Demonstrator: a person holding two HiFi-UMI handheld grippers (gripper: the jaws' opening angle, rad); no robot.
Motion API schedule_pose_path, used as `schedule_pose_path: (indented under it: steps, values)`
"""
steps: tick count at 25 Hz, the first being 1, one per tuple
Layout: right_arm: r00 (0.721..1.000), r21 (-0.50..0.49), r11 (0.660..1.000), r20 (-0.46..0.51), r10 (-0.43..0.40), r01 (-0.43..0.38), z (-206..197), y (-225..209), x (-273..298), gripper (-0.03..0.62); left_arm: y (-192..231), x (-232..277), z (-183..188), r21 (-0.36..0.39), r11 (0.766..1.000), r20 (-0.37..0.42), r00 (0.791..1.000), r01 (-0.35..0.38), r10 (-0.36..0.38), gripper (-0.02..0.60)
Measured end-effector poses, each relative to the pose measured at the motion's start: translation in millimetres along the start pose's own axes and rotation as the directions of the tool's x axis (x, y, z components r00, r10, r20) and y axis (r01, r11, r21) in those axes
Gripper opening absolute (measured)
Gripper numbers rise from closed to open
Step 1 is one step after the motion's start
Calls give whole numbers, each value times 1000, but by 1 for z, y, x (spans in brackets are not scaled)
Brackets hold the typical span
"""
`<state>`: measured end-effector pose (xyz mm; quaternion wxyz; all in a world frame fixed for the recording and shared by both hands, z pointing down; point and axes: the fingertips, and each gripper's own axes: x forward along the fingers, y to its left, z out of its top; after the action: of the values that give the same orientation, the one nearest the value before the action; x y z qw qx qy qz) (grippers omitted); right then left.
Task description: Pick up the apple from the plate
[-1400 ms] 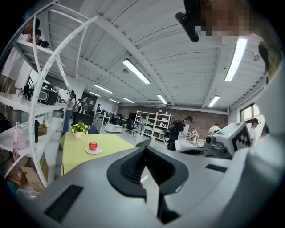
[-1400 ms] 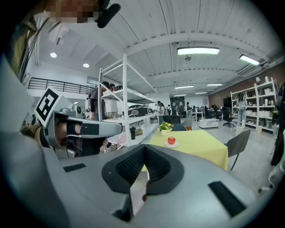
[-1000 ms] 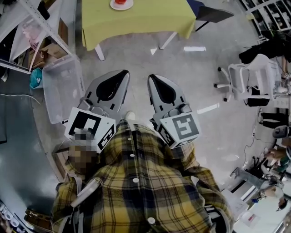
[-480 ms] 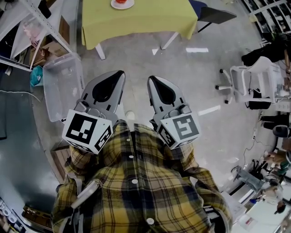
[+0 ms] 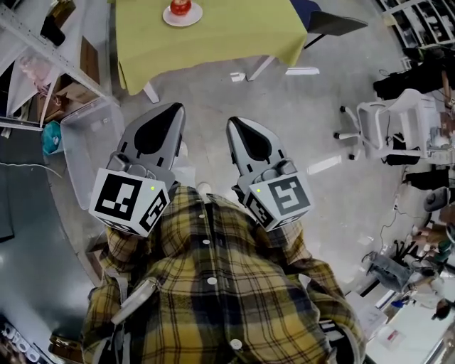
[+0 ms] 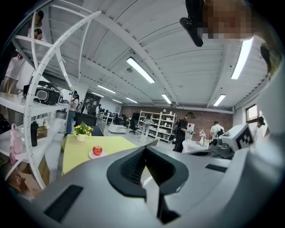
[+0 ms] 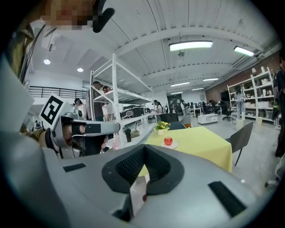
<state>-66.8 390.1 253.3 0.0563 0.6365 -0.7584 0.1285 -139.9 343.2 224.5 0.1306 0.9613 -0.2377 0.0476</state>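
Note:
A red apple sits on a small white plate on the yellow-clothed table at the top of the head view. Both grippers are held out over the grey floor, well short of the table. My left gripper is shut with nothing in it, and so is my right gripper. The left gripper view shows the apple far off, left of the closed jaw tip. In the right gripper view the apple lies beyond the tip, next to a pot of yellow flowers.
White shelving and a clear plastic bin stand at the left of the path. A dark chair is at the table's right corner, and a white chair stands further right. Several people stand in the background.
Both grippers have moved forward toward the table. The table and plate now sit lower in the head view, with the apple fully visible. The jaws have stayed shut.

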Motion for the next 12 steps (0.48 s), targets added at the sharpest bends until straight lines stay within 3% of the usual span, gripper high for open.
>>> schedule_pose_path:
  steps: [12]
  values:
    - [999,0,1000,-44,-20,20,29,-22,130,-3,114,57,27,-27,999,-20,1000,23,-23,6]
